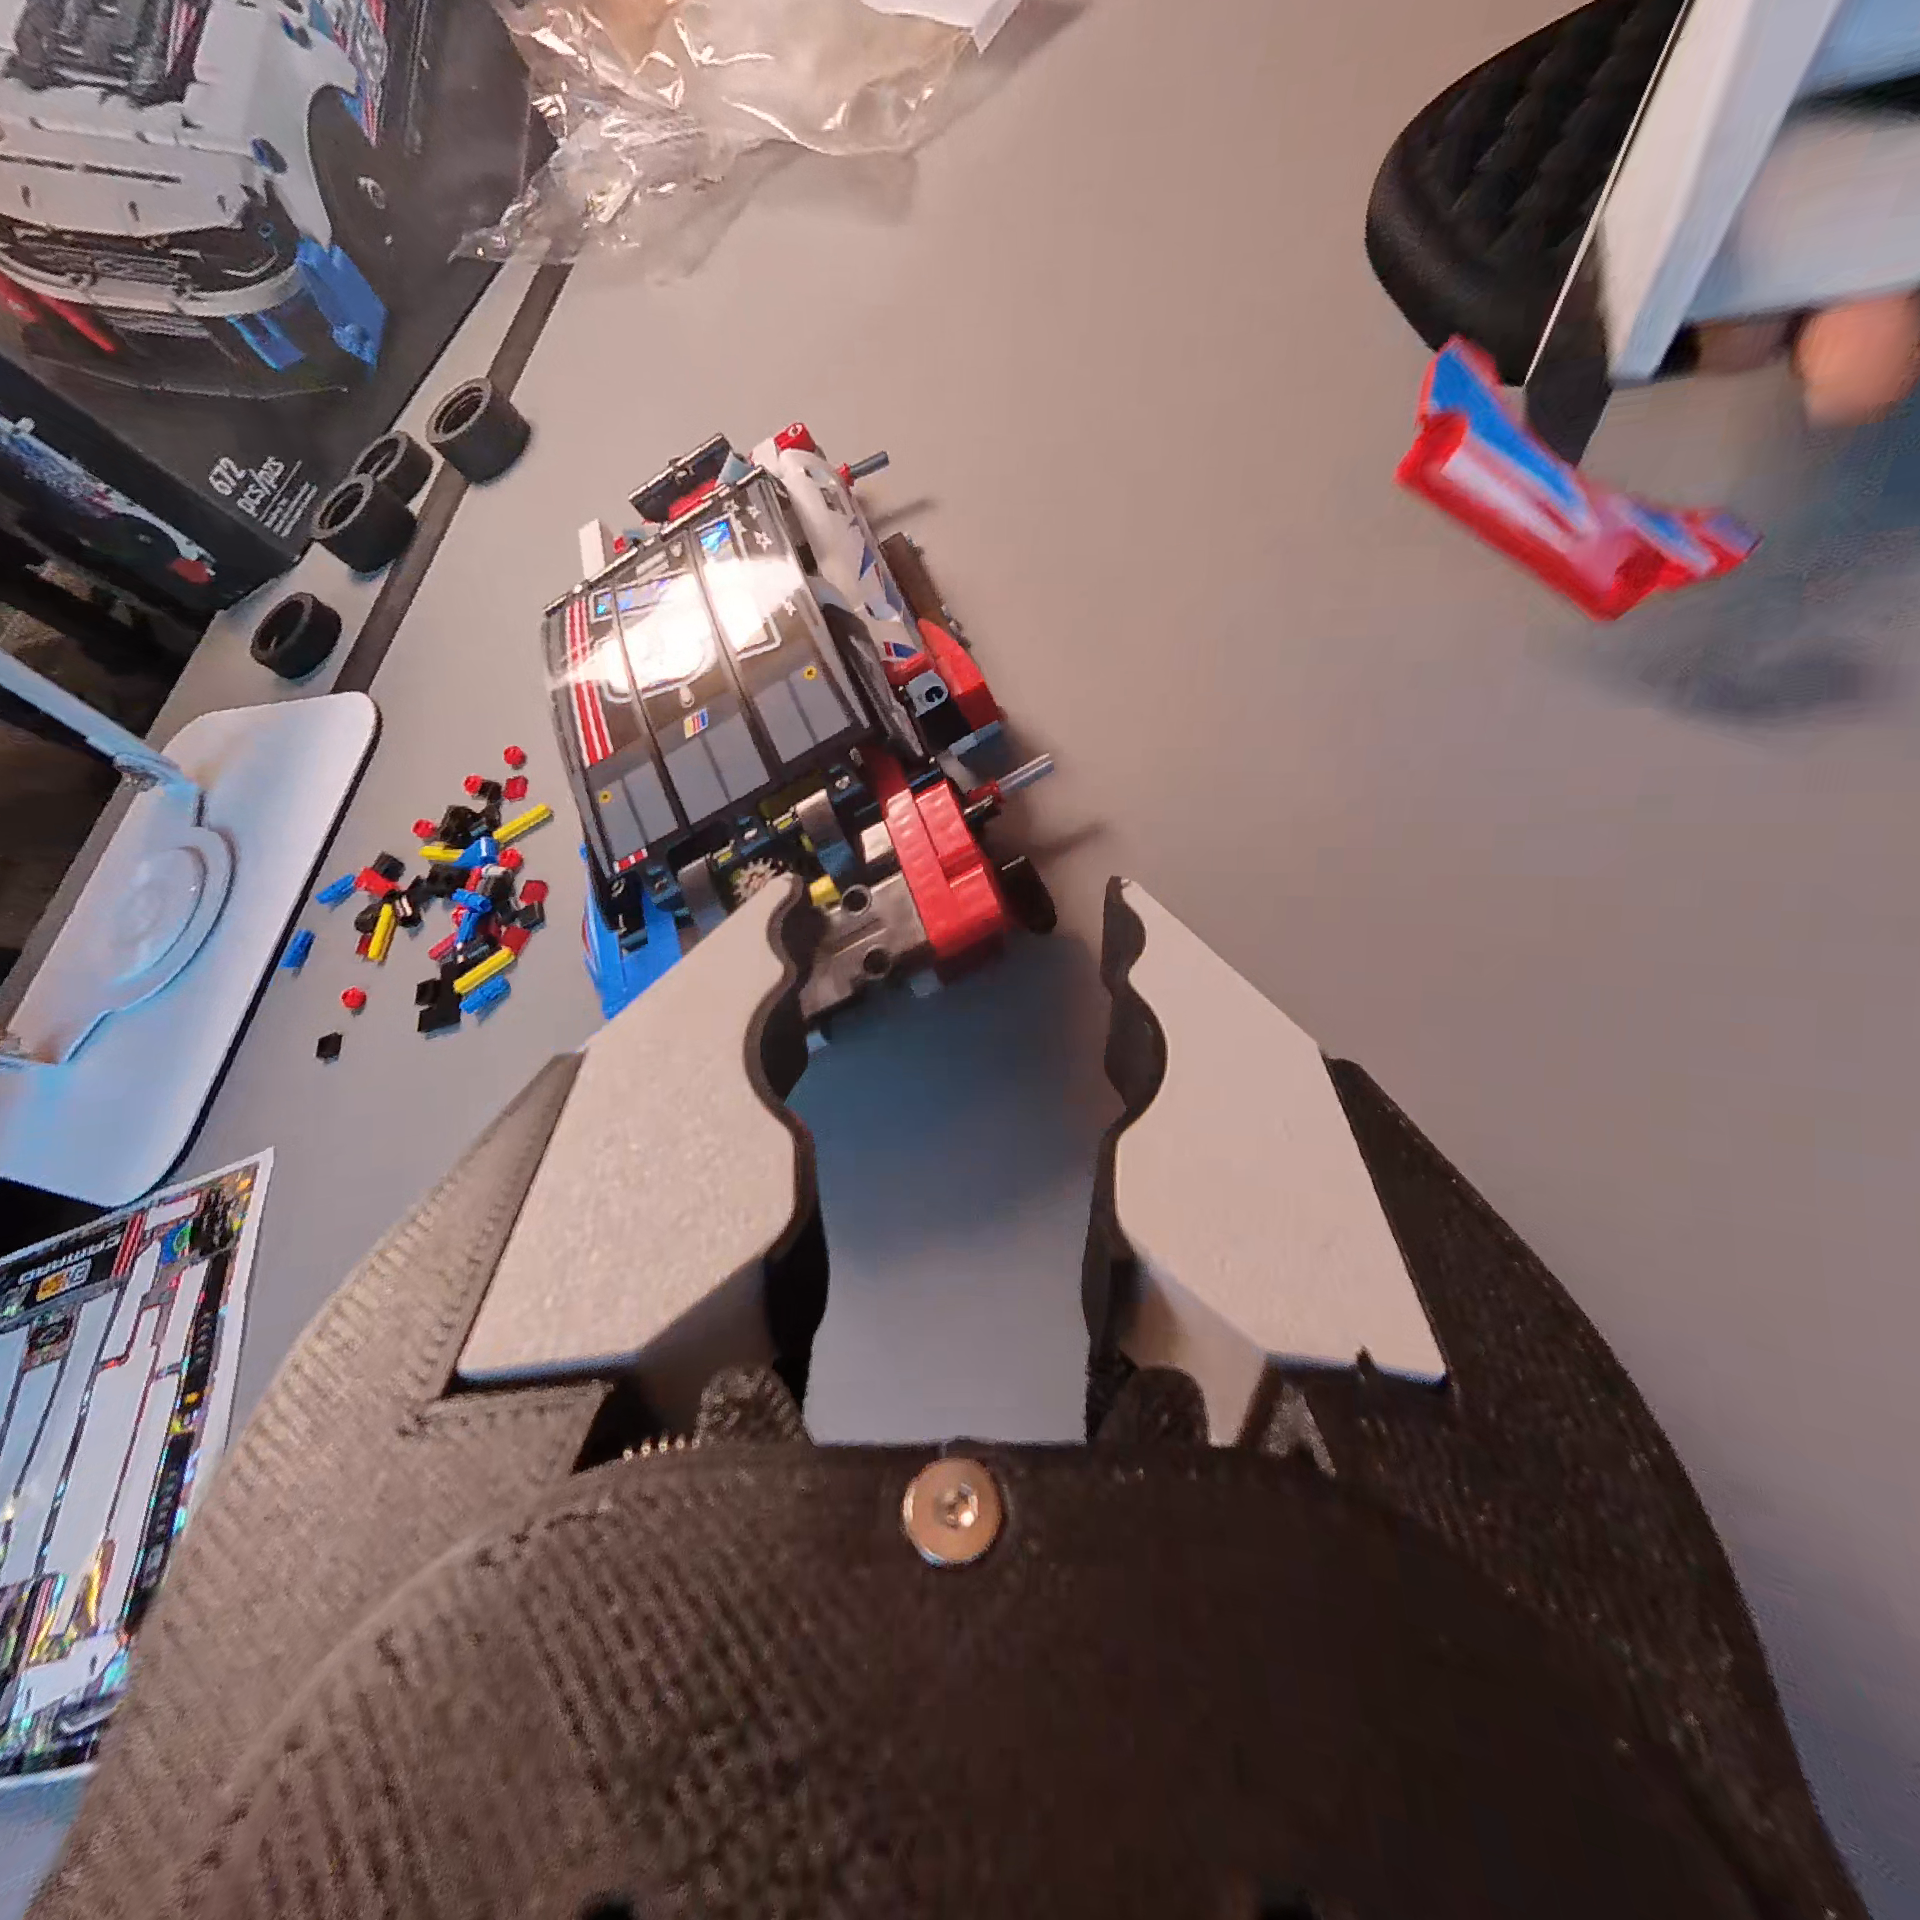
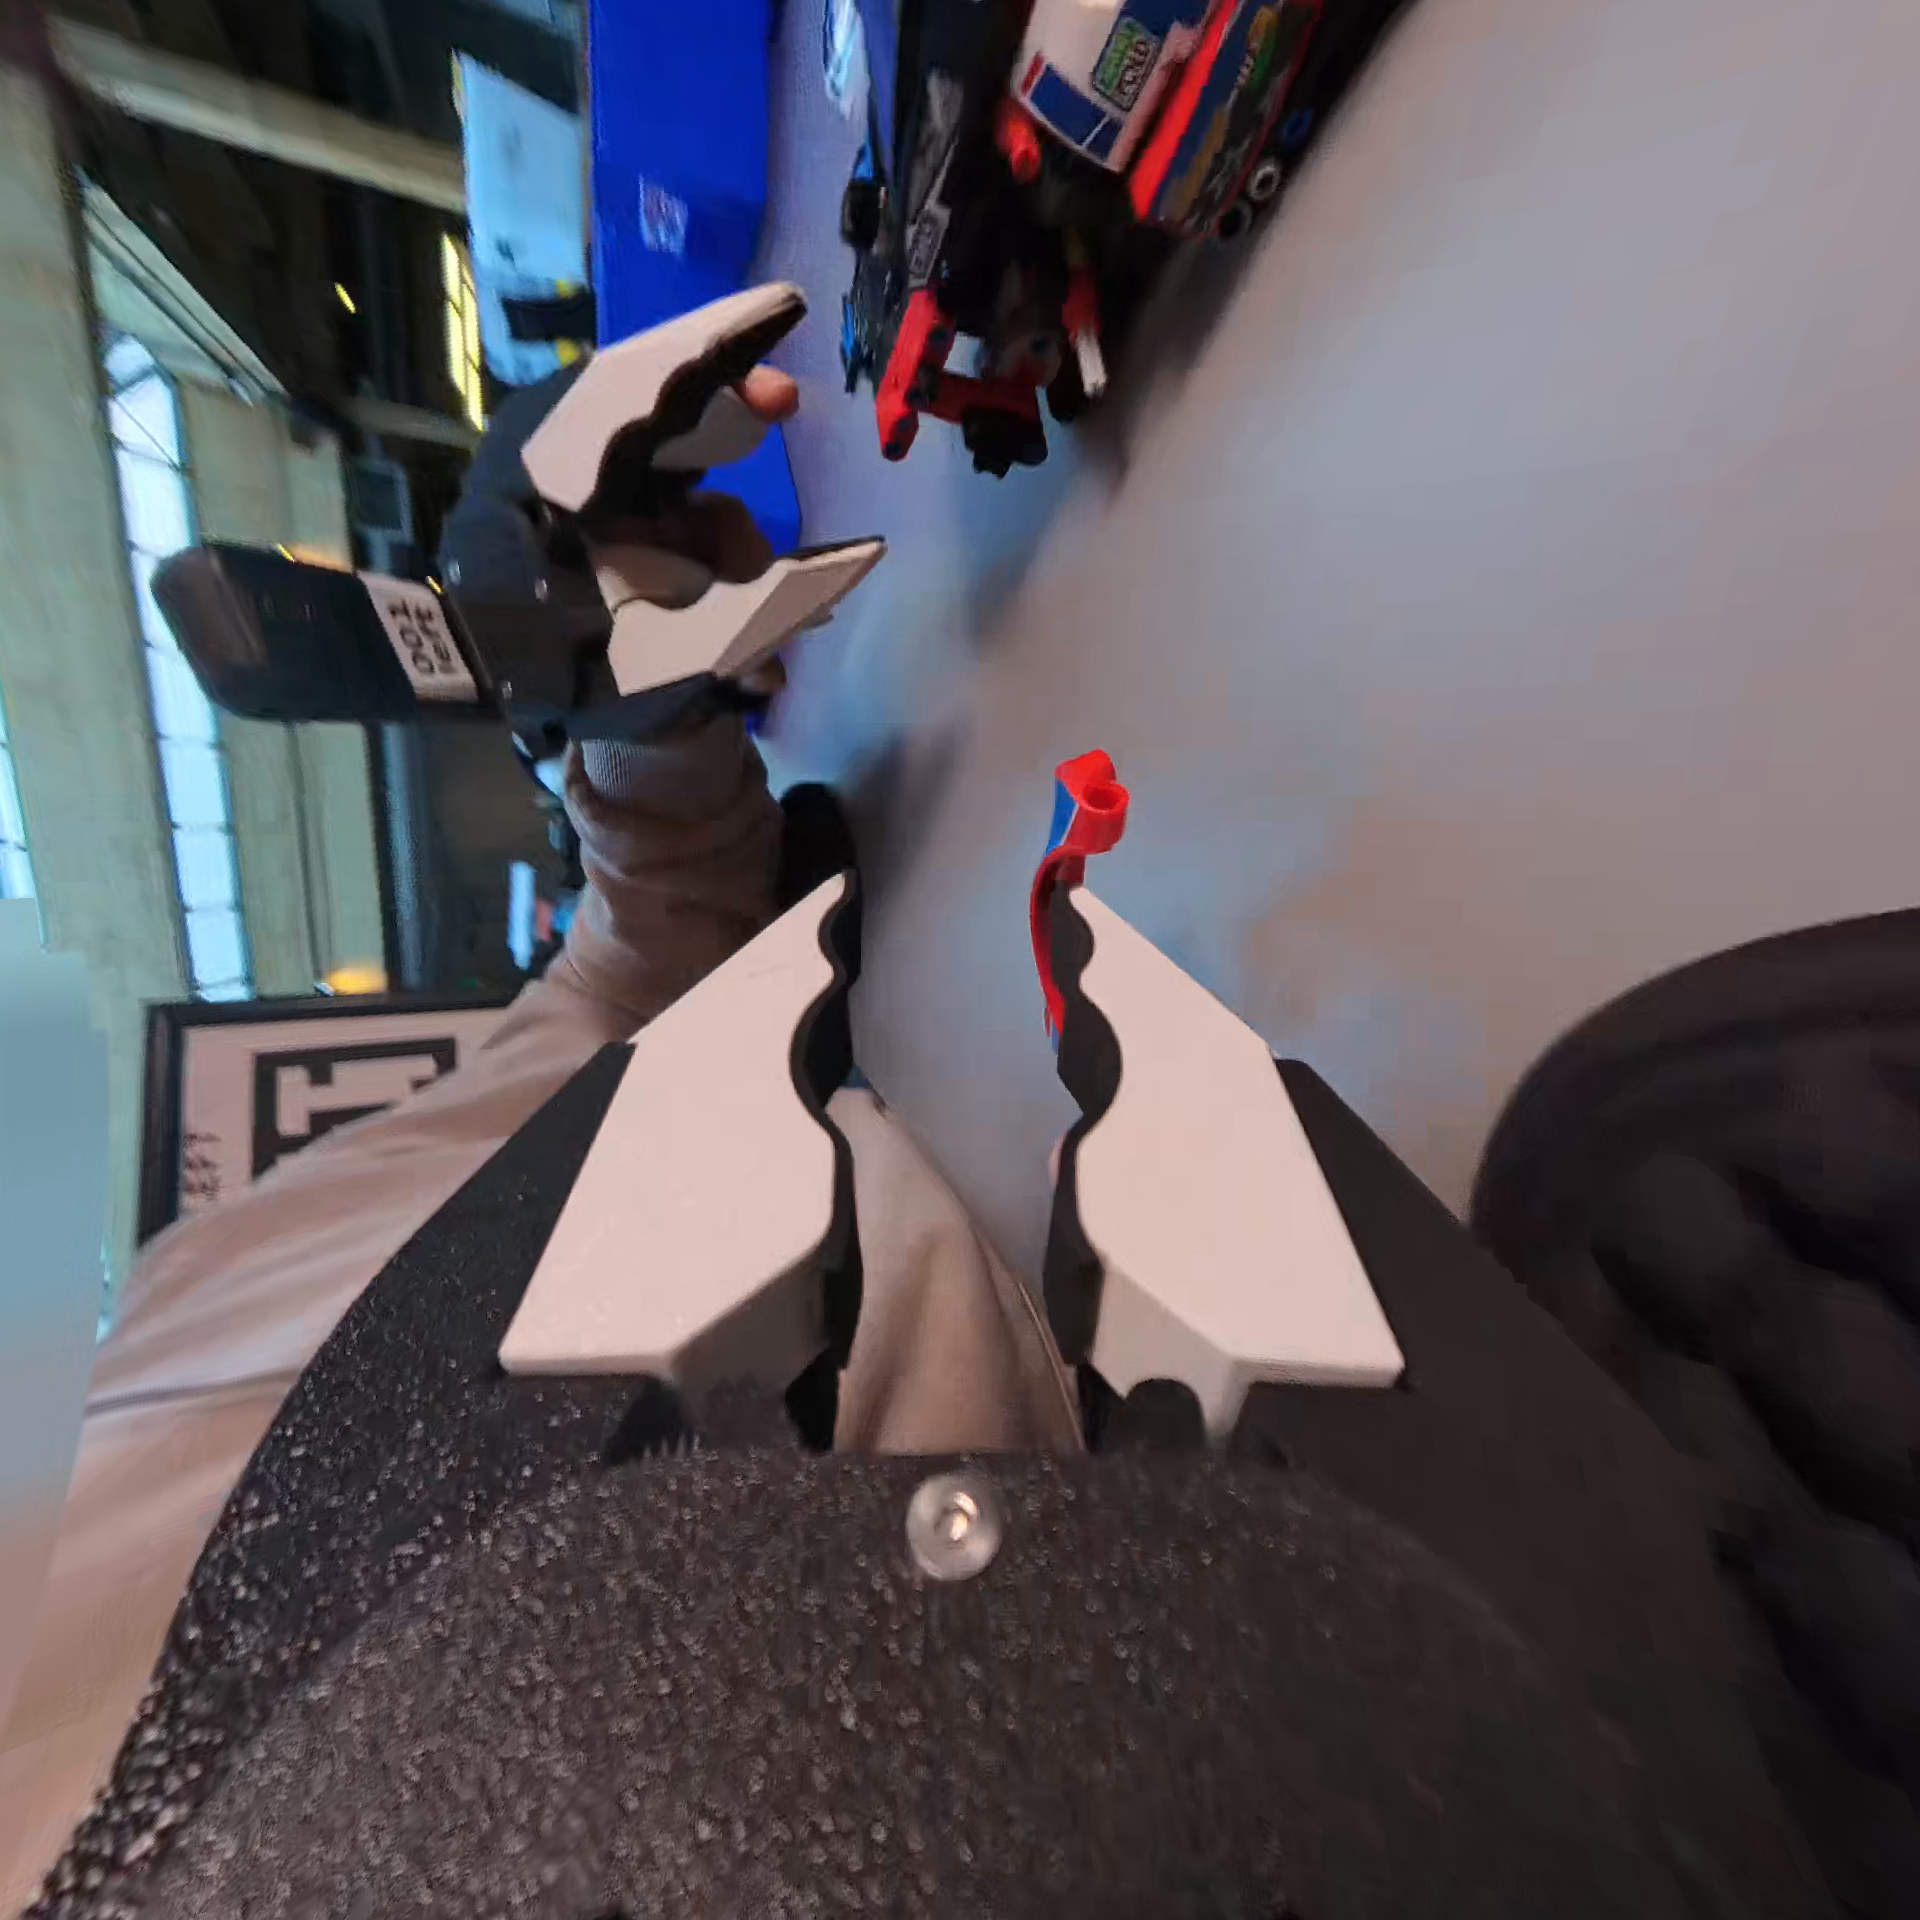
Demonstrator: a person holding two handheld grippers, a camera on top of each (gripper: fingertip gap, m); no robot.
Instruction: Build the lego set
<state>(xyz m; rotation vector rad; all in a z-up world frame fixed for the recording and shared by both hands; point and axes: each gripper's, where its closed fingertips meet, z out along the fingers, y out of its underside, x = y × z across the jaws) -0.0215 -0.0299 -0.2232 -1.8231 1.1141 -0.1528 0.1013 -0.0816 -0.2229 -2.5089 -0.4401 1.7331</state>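
Sitting on the grey bench (image 1: pixel 1299 436) is the part-built lego car (image 1: pixel 769 717), dark roof panels up, red chassis beams exposed at the end nearest the left gripper (image 1: pixel 951 914). That gripper is hovering just short of the car, jaws spread wide, nothing between them; the left fingertip is overlapping the car's grey end block in view, contact unclear.

Off to the car's right and well apart from it, the right gripper (image 2: pixel 961 894) is showing jaws parted with a red-and-blue lego panel (image 2: pixel 1081 831) lying against the inner face of one finger only. The other finger is standing clear of it, so it is not clamped from both sides. In the left wrist view the same panel (image 1: pixel 1558 499) is motion-blurred, hanging above the bench under the right gripper's finger.

Just left of the car, a scatter of small loose pieces (image 1: pixel 457 894) in red, blue, yellow and black is lying on the bench. Beyond them, four black tyres (image 1: pixel 416 499) are sitting beside the set's box (image 1: pixel 208 260). A crumpled clear bag (image 1: pixel 707 114) is lying past the car. A white monitor stand base (image 1: pixel 177 914) and a sticker sheet (image 1: pixel 104 1455) are lying near the left edge.
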